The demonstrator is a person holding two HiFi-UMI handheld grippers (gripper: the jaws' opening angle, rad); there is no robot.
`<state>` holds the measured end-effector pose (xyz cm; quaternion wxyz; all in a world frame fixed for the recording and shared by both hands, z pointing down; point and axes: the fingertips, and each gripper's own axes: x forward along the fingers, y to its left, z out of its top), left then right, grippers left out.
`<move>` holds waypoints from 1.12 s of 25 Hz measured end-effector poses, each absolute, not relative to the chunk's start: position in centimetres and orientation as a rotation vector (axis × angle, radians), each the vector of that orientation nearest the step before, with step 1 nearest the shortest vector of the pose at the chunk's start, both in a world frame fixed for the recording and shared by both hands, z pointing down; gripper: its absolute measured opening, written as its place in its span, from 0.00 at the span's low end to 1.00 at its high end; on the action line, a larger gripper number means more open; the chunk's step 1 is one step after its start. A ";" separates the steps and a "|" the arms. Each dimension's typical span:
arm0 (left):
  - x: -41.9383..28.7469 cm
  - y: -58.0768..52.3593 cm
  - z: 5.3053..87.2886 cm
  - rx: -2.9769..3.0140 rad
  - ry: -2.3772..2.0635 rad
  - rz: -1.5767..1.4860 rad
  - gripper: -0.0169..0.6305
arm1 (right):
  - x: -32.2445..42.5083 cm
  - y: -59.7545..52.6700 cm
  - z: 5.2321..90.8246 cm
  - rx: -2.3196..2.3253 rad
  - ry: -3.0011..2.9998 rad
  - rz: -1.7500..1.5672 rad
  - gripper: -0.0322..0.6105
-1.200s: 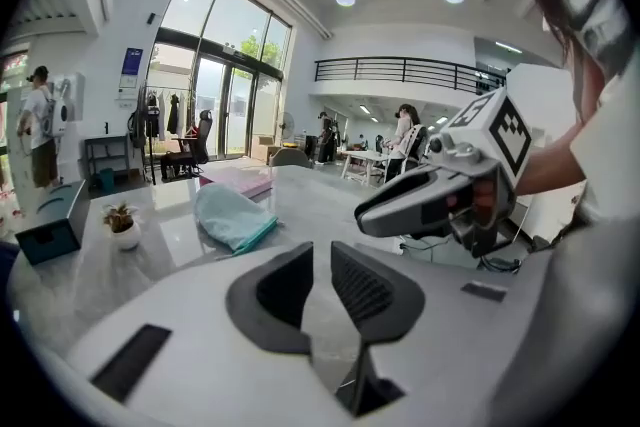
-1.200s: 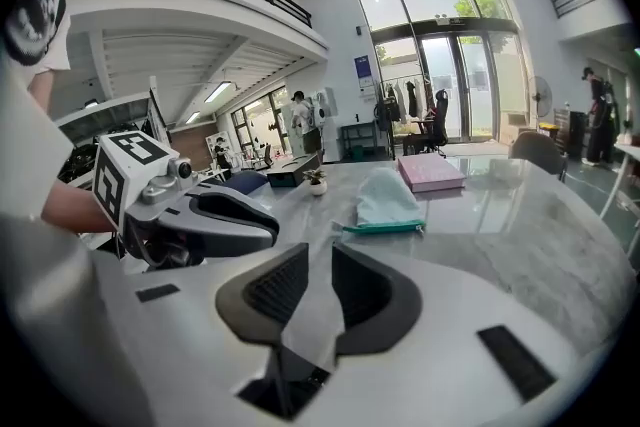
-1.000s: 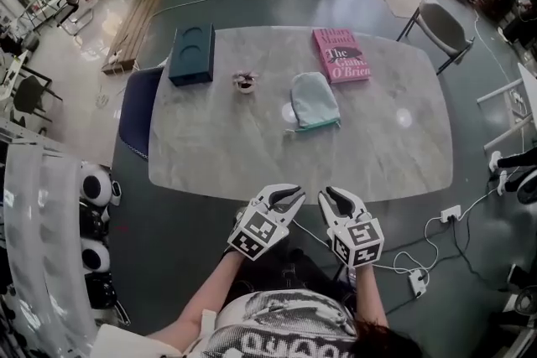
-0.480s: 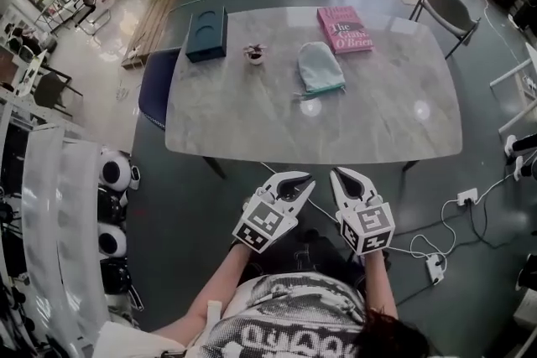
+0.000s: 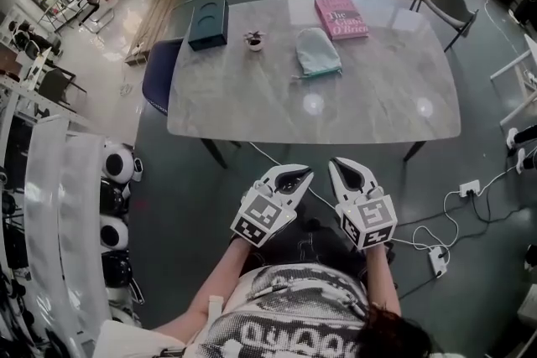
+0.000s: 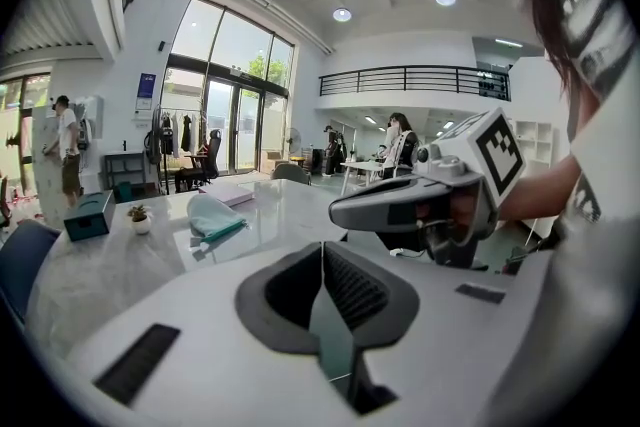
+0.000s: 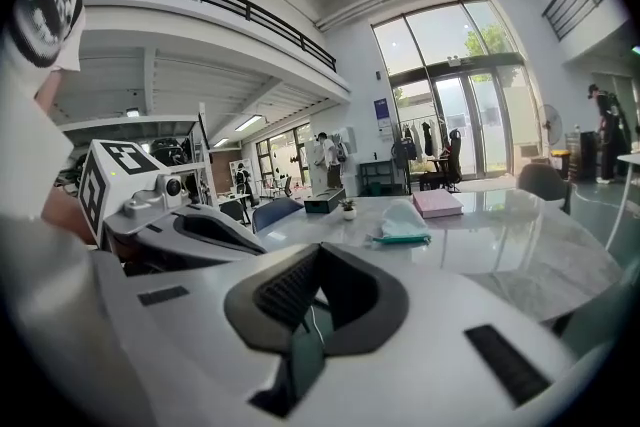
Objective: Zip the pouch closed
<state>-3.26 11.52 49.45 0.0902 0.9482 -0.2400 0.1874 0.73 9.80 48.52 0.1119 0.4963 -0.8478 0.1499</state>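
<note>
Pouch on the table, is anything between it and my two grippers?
Nothing visible: only bare table separates the pouch from the left gripper and right gripper. The plant pot stands aside, the book beyond.

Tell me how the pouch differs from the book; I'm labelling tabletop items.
The pouch is pale mint and round-ended; the book is pink and rectangular. On the table, the pouch lies nearer the middle, the book at the far edge. Both lie flat.

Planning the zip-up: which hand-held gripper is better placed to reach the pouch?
Right, marginally. The left hand-held gripper and the right hand-held gripper both hang shut, short of the table; the pouch lies closer to the right one's line of aim.
</note>
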 end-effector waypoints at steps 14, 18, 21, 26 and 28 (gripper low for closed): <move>-1.7 12.3 48.8 2.866 -0.659 0.570 0.05 | 0.8 10.4 48.0 1.419 -2.501 0.393 0.05; -1.4 12.5 48.8 2.875 -0.645 0.573 0.05 | 0.7 10.6 48.1 1.409 -2.502 0.386 0.05; -1.2 12.7 48.8 2.879 -0.639 0.577 0.05 | 0.6 10.7 48.2 1.398 -2.505 0.384 0.05; -1.1 13.1 49.2 2.875 -0.638 0.592 0.05 | 0.3 11.0 48.3 1.366 -2.514 0.377 0.05; -1.2 13.1 49.2 2.874 -0.640 0.595 0.05 | 0.1 10.9 48.3 1.355 -2.516 0.373 0.05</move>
